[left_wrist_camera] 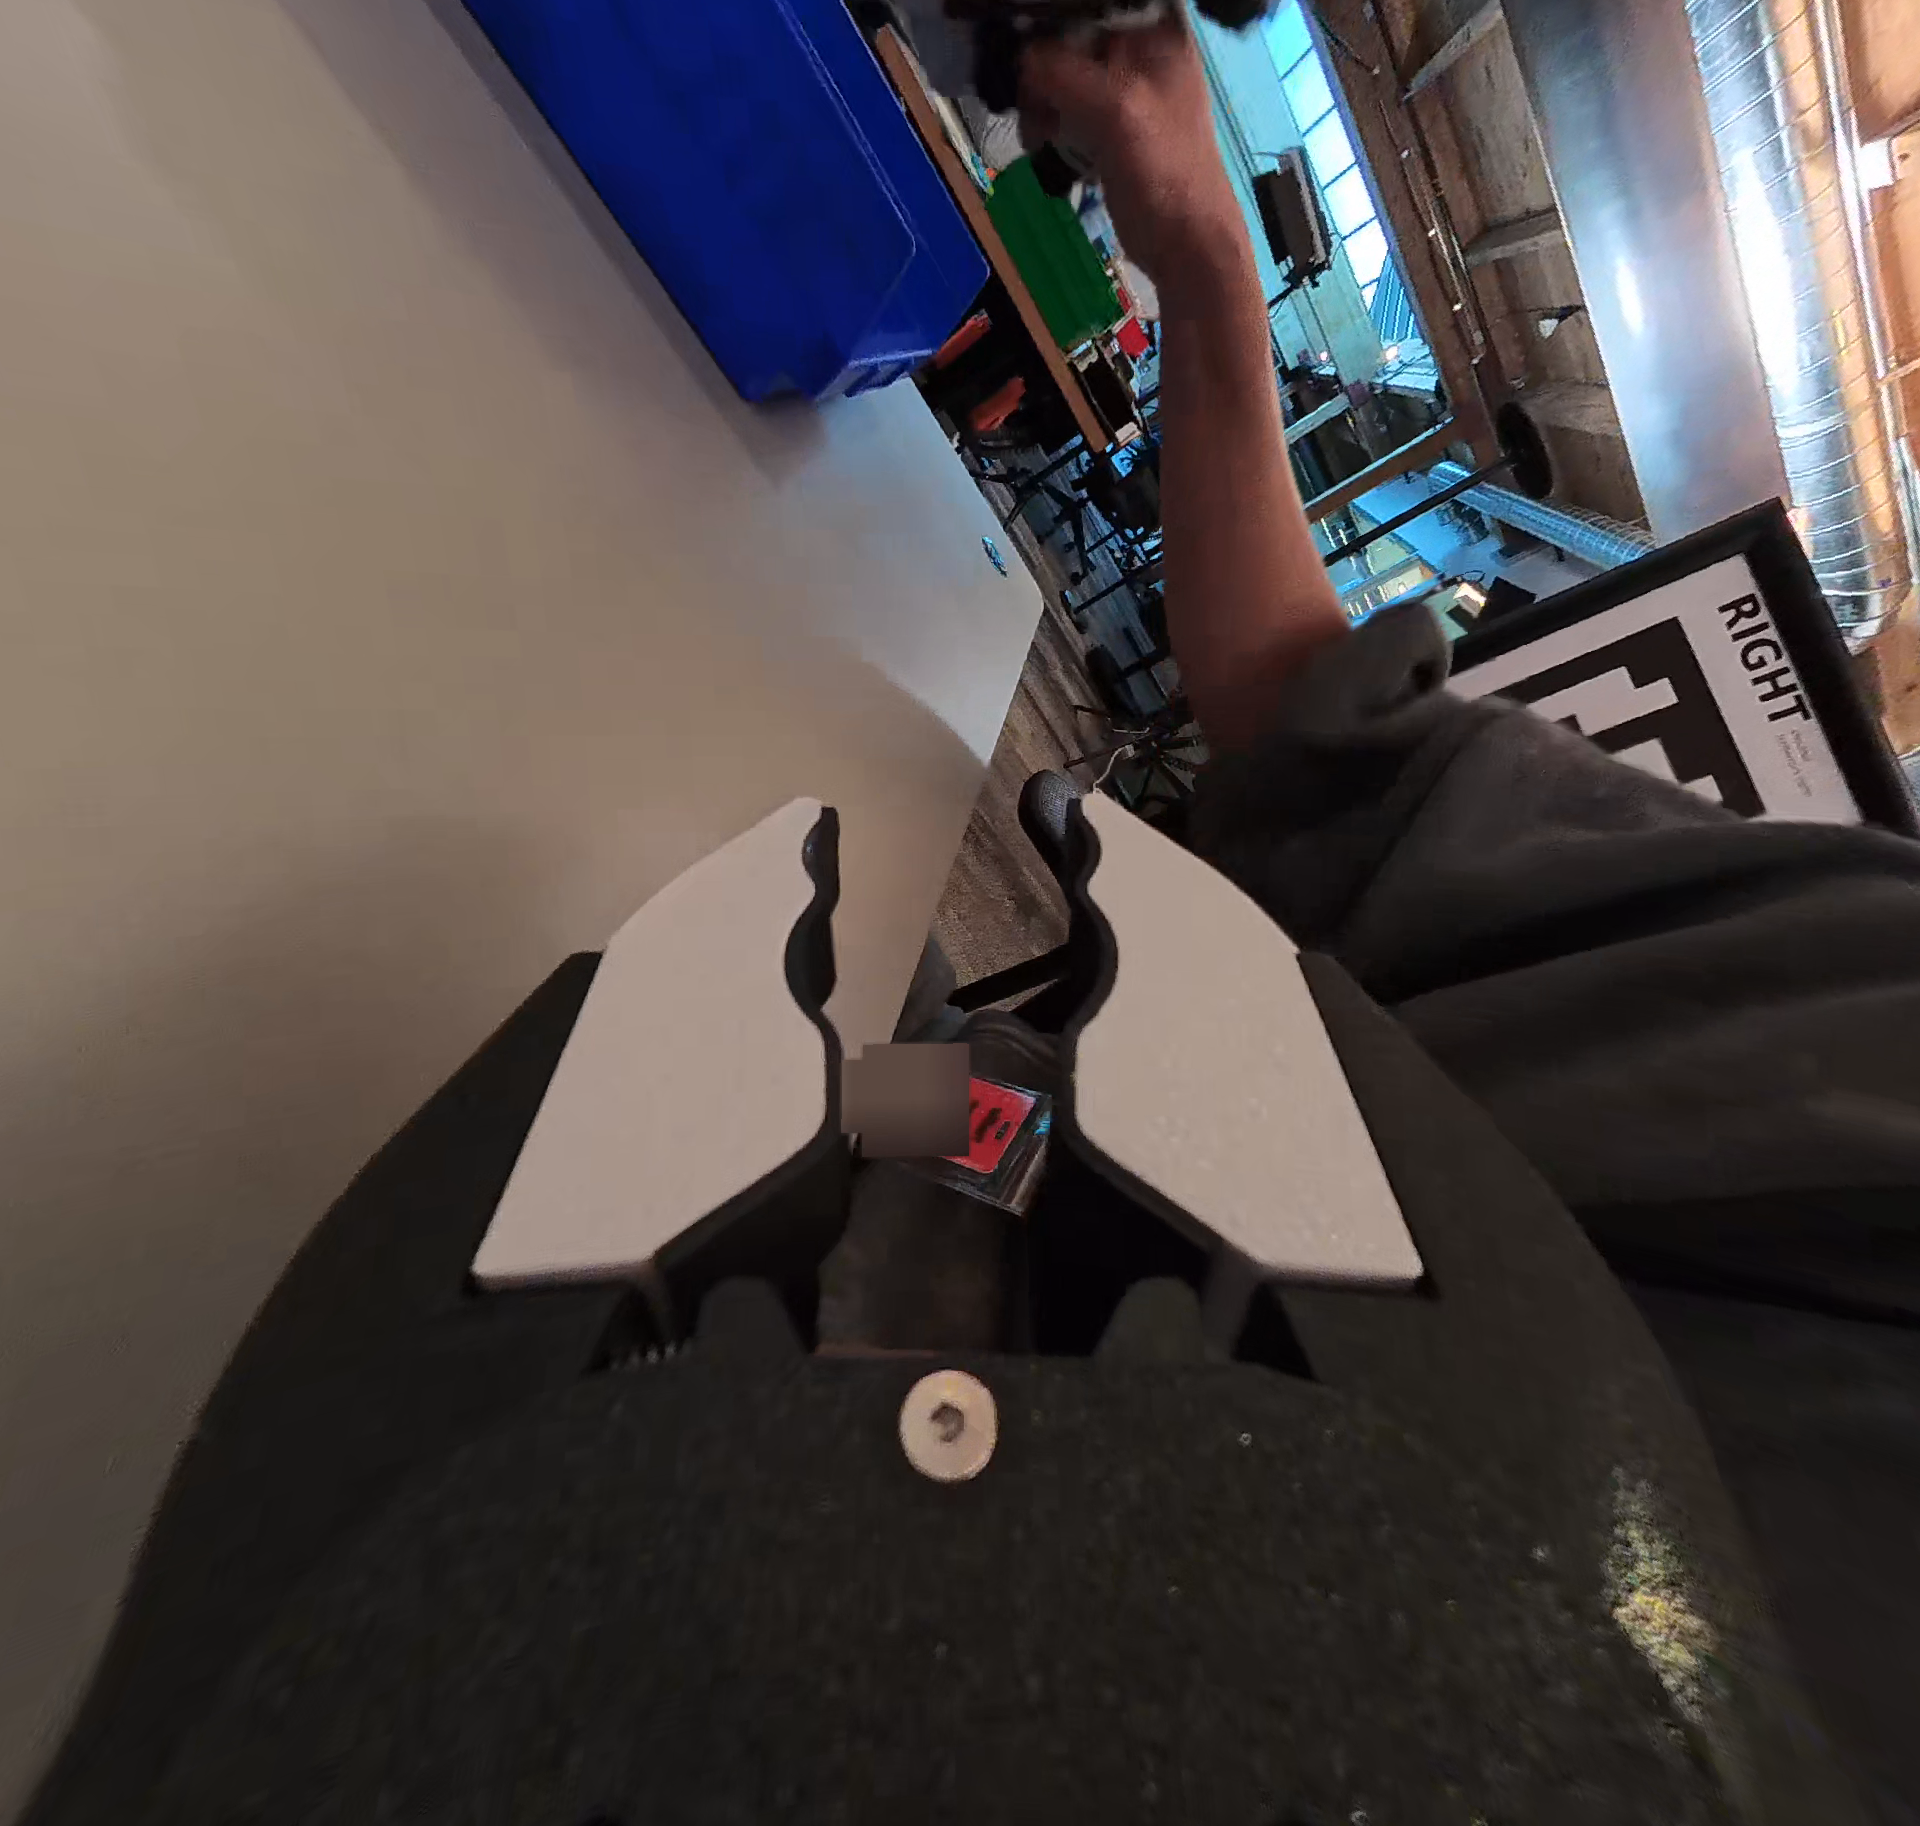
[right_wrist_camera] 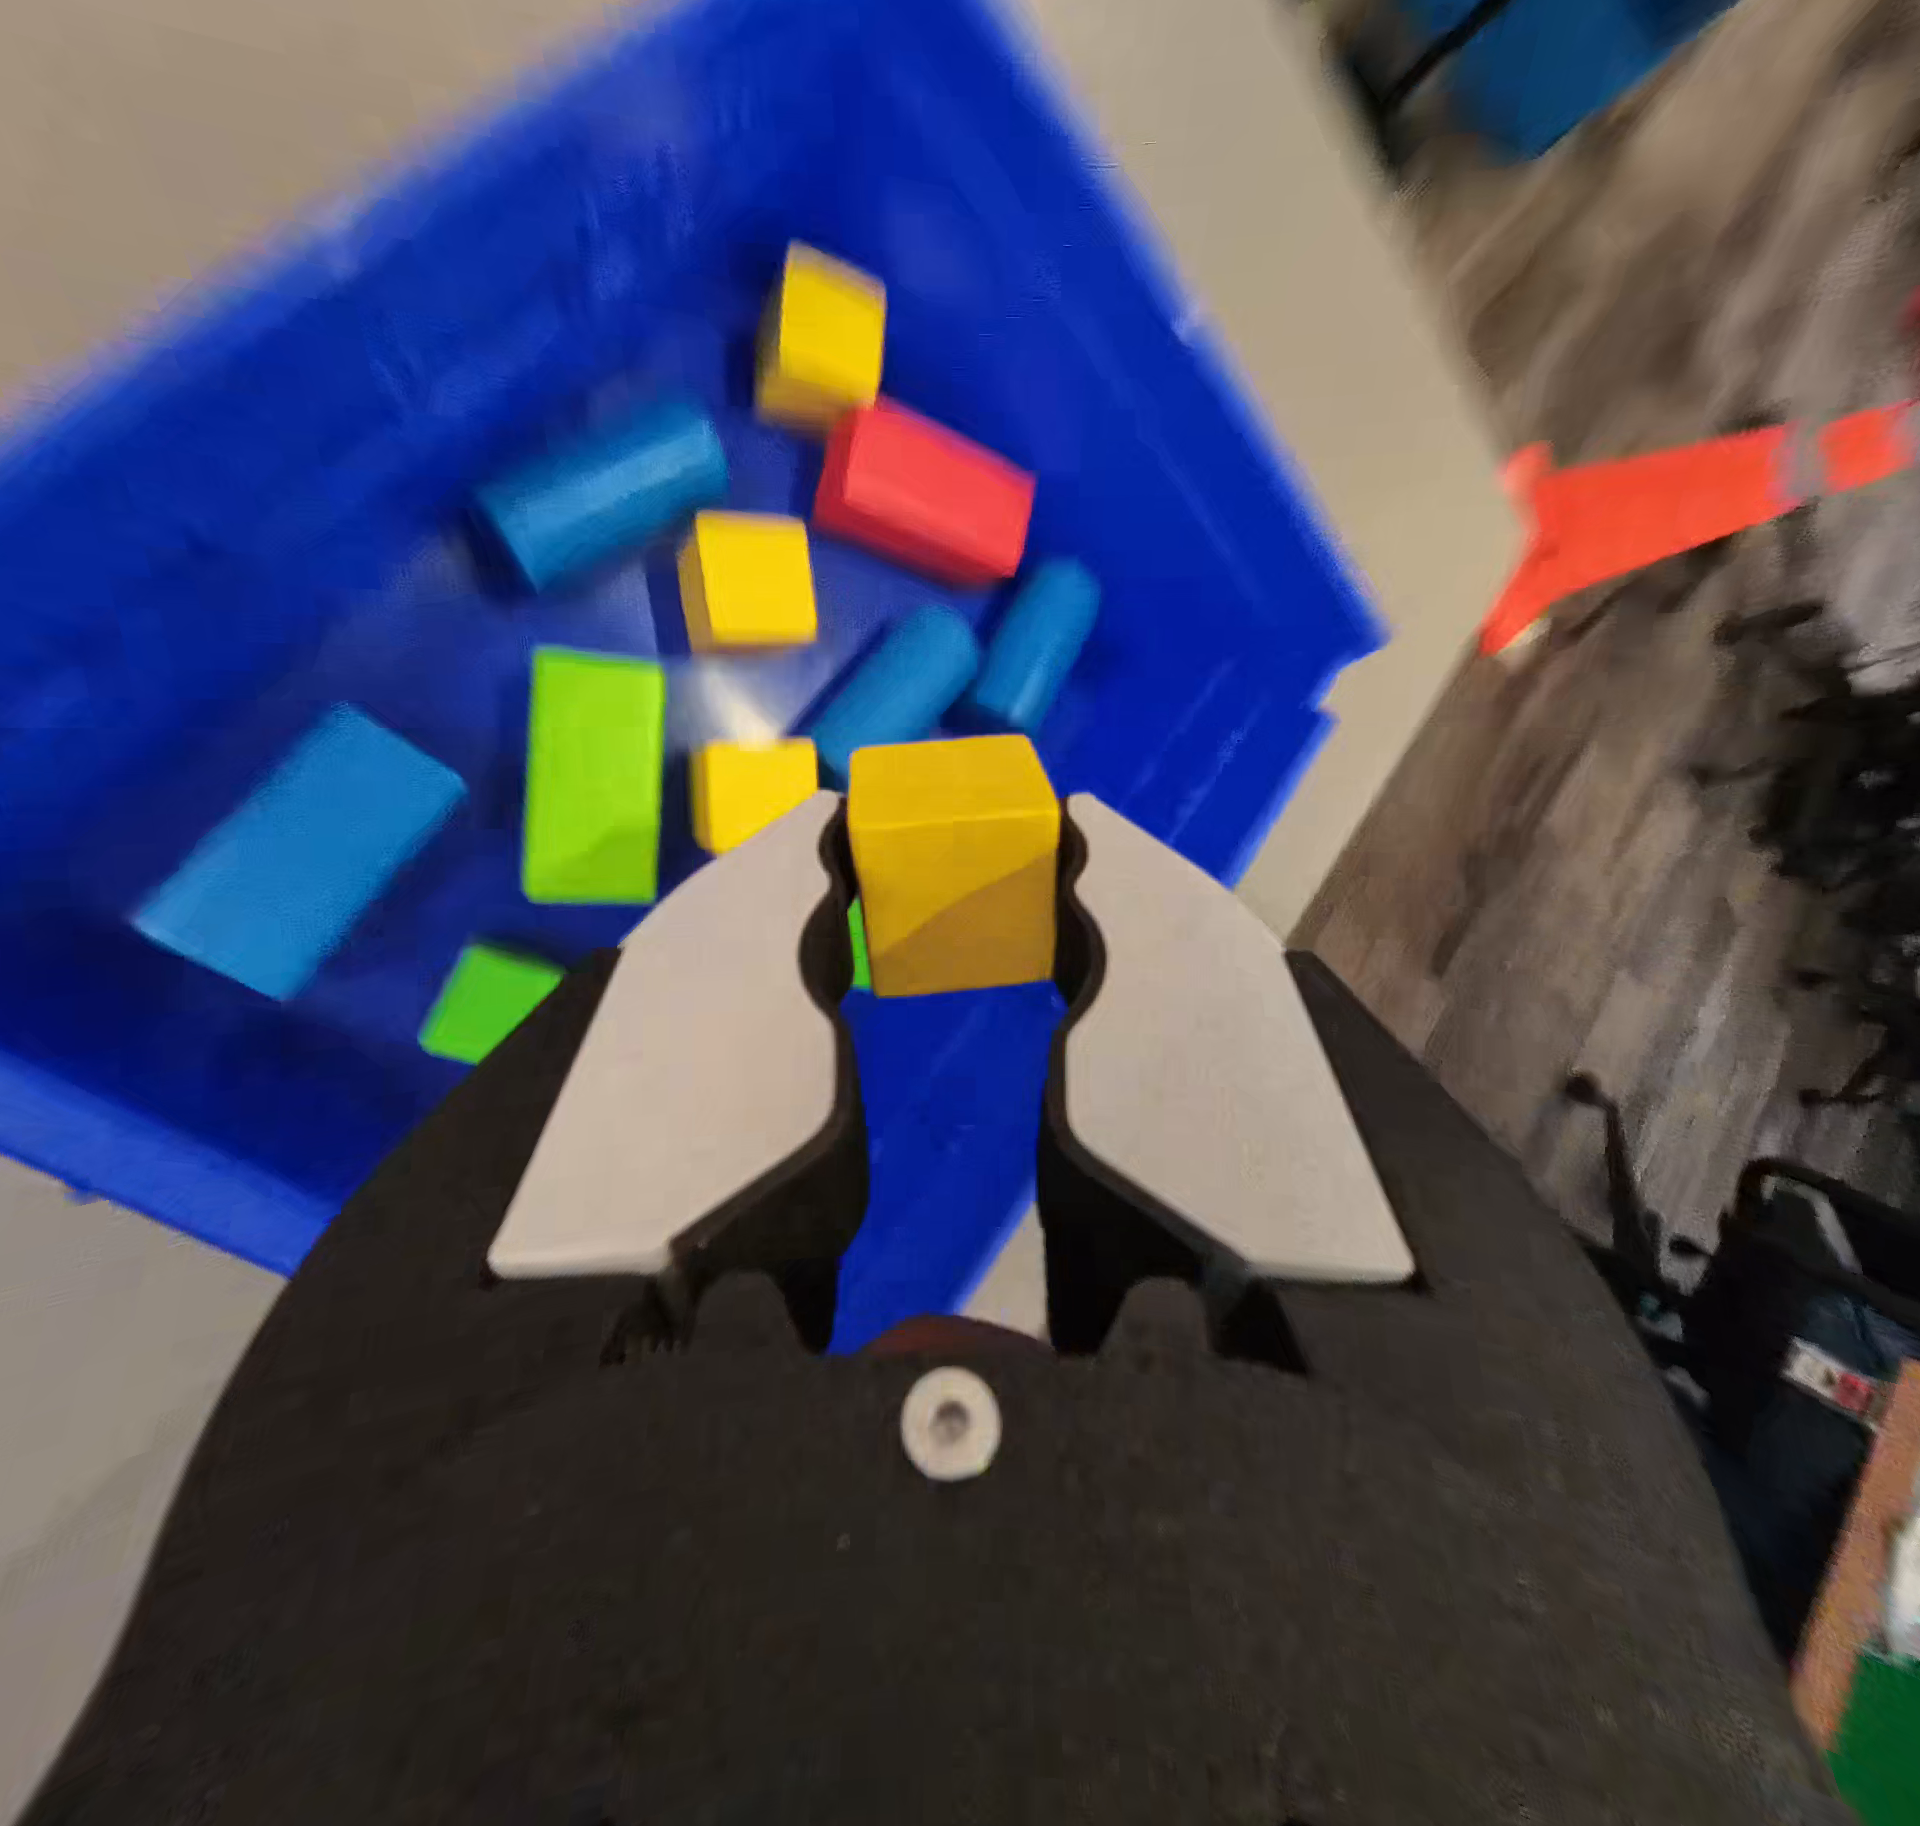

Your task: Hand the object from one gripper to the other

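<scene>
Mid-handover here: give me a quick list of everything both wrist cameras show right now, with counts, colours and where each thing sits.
Bin: one, blue, on the table.
Table: one, pale.
Yellow cube: one, held at the right gripper's tips above the bin.
Yellow blocks: three, loose in the bin.
Blue cylinders: three, in the bin.
Blue flat block: one, in the bin.
Green blocks: at least two, in the bin.
Red block: one, in the bin.
Right gripper: shut on the cube.
Left gripper: open, empty.
</scene>
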The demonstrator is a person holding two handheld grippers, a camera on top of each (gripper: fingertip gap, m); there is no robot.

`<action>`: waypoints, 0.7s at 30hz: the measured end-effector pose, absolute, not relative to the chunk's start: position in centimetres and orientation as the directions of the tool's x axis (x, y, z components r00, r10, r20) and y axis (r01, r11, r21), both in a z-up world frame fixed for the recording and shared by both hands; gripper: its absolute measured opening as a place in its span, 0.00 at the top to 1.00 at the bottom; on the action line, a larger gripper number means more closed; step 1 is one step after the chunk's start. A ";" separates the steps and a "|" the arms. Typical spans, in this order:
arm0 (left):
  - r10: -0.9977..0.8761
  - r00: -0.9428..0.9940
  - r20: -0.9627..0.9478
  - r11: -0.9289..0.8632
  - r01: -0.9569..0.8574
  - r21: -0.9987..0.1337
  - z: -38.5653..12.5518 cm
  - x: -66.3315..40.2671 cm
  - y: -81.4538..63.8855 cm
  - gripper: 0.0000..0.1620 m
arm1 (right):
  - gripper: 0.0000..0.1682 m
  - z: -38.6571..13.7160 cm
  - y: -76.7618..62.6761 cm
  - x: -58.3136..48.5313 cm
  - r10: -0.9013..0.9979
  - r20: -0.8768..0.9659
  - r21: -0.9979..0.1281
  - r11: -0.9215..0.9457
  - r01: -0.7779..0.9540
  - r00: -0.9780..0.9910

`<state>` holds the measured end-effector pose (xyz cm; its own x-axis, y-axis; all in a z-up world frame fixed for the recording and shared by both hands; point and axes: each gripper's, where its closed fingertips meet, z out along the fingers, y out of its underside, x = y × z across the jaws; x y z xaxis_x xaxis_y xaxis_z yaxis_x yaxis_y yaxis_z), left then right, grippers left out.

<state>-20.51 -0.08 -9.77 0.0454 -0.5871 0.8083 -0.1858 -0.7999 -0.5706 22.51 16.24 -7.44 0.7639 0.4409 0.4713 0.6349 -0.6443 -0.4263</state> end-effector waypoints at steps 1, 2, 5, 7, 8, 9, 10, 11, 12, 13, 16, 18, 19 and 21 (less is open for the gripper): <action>-0.584 0.042 0.811 -0.801 -0.188 -0.568 -9.8 -20.5 -0.2 0.75 | 0.79 -9.3 16.6 23.5 0.505 0.426 -0.316 -0.695 0.646 0.751; -0.583 0.039 0.812 -0.802 -0.191 -0.566 -9.8 -20.6 -0.3 0.75 | 0.79 -10.8 16.9 24.2 0.558 0.385 -0.223 -0.717 0.660 0.735; -0.584 0.033 0.811 -0.802 -0.185 -0.569 -9.5 -20.7 -0.1 0.75 | 0.79 -14.0 17.6 25.6 0.701 0.320 0.010 -0.675 0.738 0.637; -0.586 0.032 0.810 -0.801 -0.178 -0.572 -9.4 -20.9 0.2 0.75 | 0.79 -15.2 18.0 26.9 0.772 0.317 0.161 -0.617 0.771 0.551; -0.587 0.032 0.809 -0.800 -0.178 -0.573 -9.4 -21.0 0.3 0.75 | 0.79 -15.7 18.3 27.3 0.800 0.311 0.211 -0.585 0.783 0.514; -0.586 0.033 0.810 -0.801 -0.177 -0.572 -9.4 -21.1 0.4 0.75 | 0.79 -16.2 18.5 27.5 0.824 0.297 0.240 -0.553 0.798 0.482; -0.582 0.033 0.813 -0.804 -0.176 -0.568 -9.4 -21.1 0.5 0.75 | 0.79 -16.8 18.8 27.7 0.843 0.285 0.258 -0.525 0.811 0.455; -0.575 0.029 0.818 -0.809 -0.174 -0.562 -9.4 -21.2 0.6 0.75 | 0.79 -17.3 19.0 27.7 0.861 0.270 0.265 -0.497 0.826 0.431; -0.566 0.022 0.824 -0.814 -0.171 -0.555 -9.4 -21.2 0.7 0.75 | 0.79 -17.9 19.3 27.7 0.876 0.265 0.264 -0.467 0.844 0.402; -0.557 0.015 0.830 -0.820 -0.167 -0.547 -9.3 -21.2 0.8 0.75 | 0.79 -18.3 19.5 27.6 0.889 0.255 0.254 -0.441 0.861 0.380; -0.540 0.012 0.841 -0.831 -0.162 -0.531 -9.5 -21.3 1.0 0.75 | 0.79 -19.0 20.5 28.0 0.906 0.277 0.269 -0.393 0.879 0.320; -0.528 0.008 0.849 -0.838 -0.163 -0.520 -9.5 -21.3 1.1 0.75 | 0.79 -19.0 20.9 28.3 0.904 0.290 0.275 -0.393 0.878 0.314; -0.522 0.001 0.853 -0.842 -0.162 -0.515 -9.4 -21.3 1.1 0.75 | 0.79 -18.9 21.0 28.3 0.901 0.294 0.266 -0.398 0.878 0.319; -0.521 -0.005 0.853 -0.841 -0.165 -0.515 -9.3 -21.2 1.0 0.75 | 0.78 -18.9 21.2 28.3 0.893 0.311 0.253 -0.408 0.877 0.325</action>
<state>-21.19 1.02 -9.34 -0.0047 -0.5213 0.8534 -0.1650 -0.8413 -0.5148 28.26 21.21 -18.89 0.3251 0.8930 0.3113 0.8772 -0.4077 0.2534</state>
